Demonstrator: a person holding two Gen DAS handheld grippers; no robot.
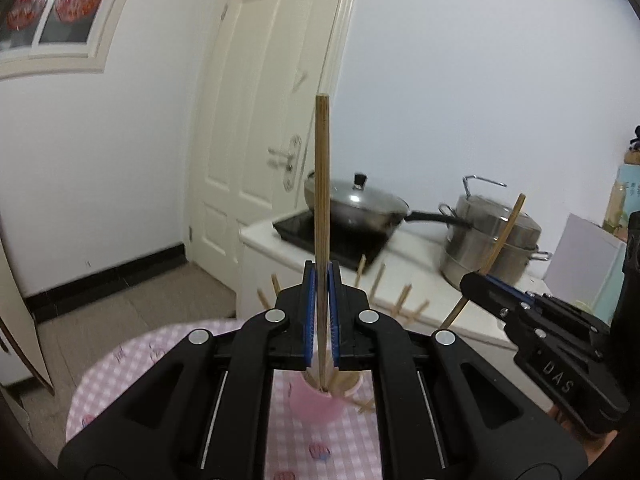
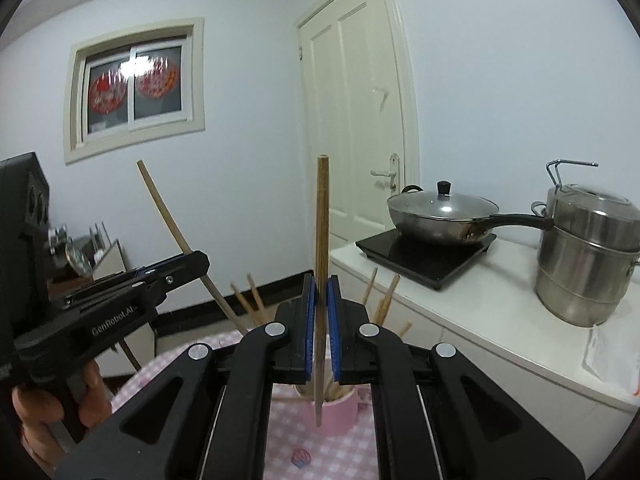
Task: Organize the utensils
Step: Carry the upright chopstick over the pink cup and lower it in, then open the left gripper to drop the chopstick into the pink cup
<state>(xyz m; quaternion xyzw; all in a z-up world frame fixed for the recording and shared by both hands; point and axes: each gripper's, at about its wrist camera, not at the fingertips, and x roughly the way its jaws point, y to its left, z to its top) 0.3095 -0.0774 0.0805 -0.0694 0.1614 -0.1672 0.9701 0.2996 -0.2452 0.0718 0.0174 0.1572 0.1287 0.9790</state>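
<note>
Two held: each gripper's fingers pinch one chopstick (image 1: 322,200), left (image 1: 321,312), right (image 2: 321,316).
Done: several in cup (image 1: 320,400).
Left: possibly loose ones beside it.

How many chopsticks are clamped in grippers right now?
2. One chopstick stands upright in the left gripper; another chopstick stands upright in the right gripper. Both hang over the pink cup, which holds more.
</note>
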